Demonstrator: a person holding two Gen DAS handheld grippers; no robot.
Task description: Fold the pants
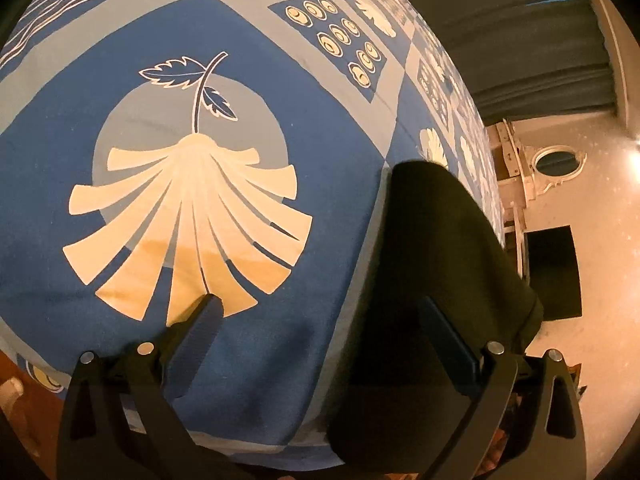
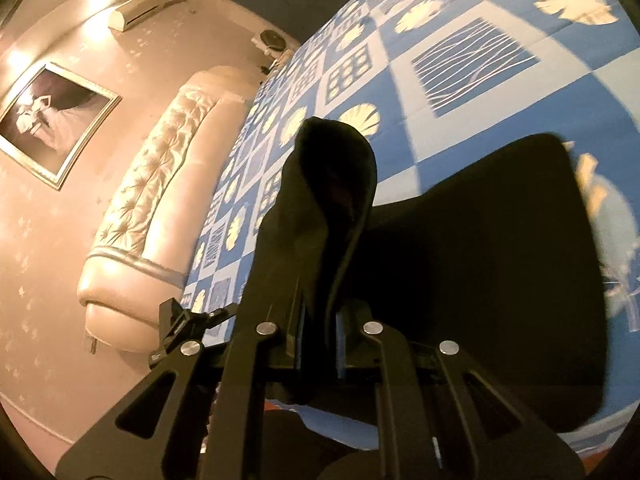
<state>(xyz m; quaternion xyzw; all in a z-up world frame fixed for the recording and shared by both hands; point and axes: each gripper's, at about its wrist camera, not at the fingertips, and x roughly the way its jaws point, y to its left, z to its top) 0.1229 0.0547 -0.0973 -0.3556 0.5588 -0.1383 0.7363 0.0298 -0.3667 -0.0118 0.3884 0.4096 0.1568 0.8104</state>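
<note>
Because the pants (image 2: 460, 260) are soft and limp, grip edges: right gripper (image 2: 320, 332) clamps a fold; left gripper (image 1: 320, 320) gapes, empty.

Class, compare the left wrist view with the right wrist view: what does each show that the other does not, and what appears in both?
Only the left wrist view shows the open left gripper, a large fan-shaped flower print and an oval mirror.

Only the right wrist view shows the right gripper shut on dark fabric, a tufted headboard, a framed picture and an air conditioner.

Both show the black pants on the blue patterned bedspread.
</note>
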